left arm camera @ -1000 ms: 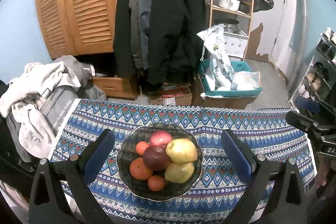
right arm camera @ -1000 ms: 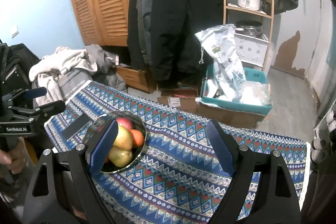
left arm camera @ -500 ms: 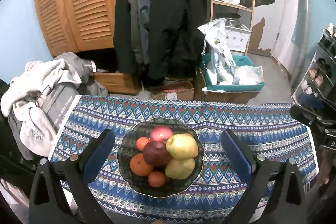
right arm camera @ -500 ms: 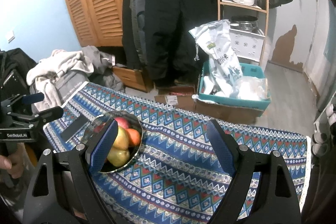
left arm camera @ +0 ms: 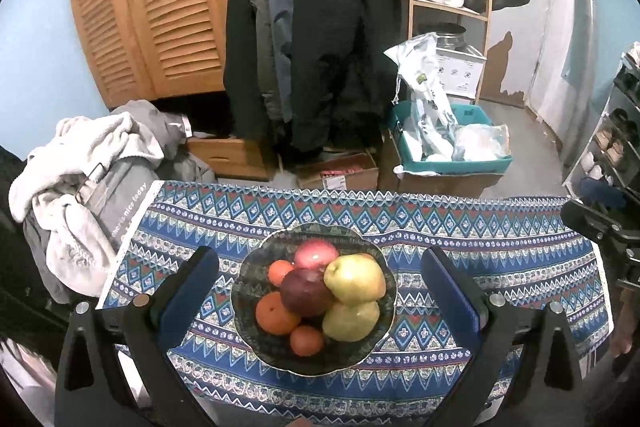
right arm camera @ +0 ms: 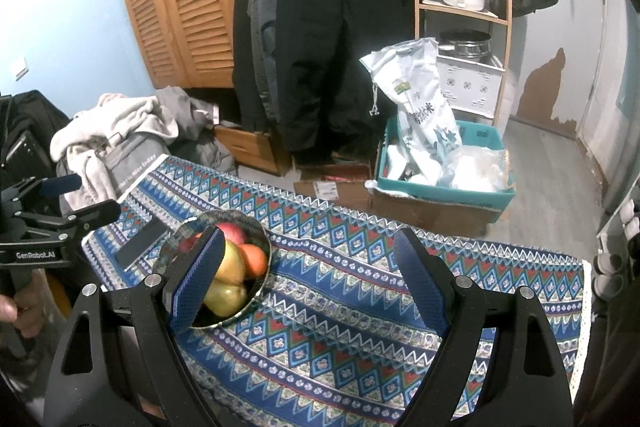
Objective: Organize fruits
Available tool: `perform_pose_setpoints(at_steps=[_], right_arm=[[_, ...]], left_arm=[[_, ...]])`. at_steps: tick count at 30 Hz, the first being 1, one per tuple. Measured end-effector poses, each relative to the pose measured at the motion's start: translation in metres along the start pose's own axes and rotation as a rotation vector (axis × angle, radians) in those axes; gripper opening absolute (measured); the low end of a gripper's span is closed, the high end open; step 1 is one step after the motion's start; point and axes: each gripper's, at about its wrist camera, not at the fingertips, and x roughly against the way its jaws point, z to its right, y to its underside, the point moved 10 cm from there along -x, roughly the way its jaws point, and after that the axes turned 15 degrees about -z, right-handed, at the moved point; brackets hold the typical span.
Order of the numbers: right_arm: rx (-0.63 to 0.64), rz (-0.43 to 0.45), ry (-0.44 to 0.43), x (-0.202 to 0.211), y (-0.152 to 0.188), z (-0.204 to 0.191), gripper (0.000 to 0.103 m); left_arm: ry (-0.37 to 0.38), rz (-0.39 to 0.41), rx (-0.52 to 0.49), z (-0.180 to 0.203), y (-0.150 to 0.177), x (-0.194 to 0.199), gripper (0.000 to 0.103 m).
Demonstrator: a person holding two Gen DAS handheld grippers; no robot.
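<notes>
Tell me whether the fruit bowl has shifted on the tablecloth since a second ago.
No. The fruit bowl sits on the same zigzag bands of the tablecloth as before; only the camera framing drifts slightly.

One bowl [left arm camera: 384,343] holds three oranges [left arm camera: 277,313], two pears [left arm camera: 354,279], two apples [left arm camera: 306,291].

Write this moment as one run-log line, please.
left hand-held gripper: open, over fruit bowl | right hand-held gripper: open, empty | fruit: all in bowl

Table in patterned cloth [left arm camera: 460,227], fruit bowl [left arm camera: 256,343], dark phone [right arm camera: 141,242]
</notes>
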Motion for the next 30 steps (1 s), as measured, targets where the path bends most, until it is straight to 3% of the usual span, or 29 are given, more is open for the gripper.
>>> perform_pose_setpoints(at_steps=[30], right_arm=[[0.004,-0.002,0.000,-0.0008,0.0022,-0.0009,0.085]], left_arm=[[0.017,-0.008,0.010,0.0021,0.0020,0.0009,0.102]])
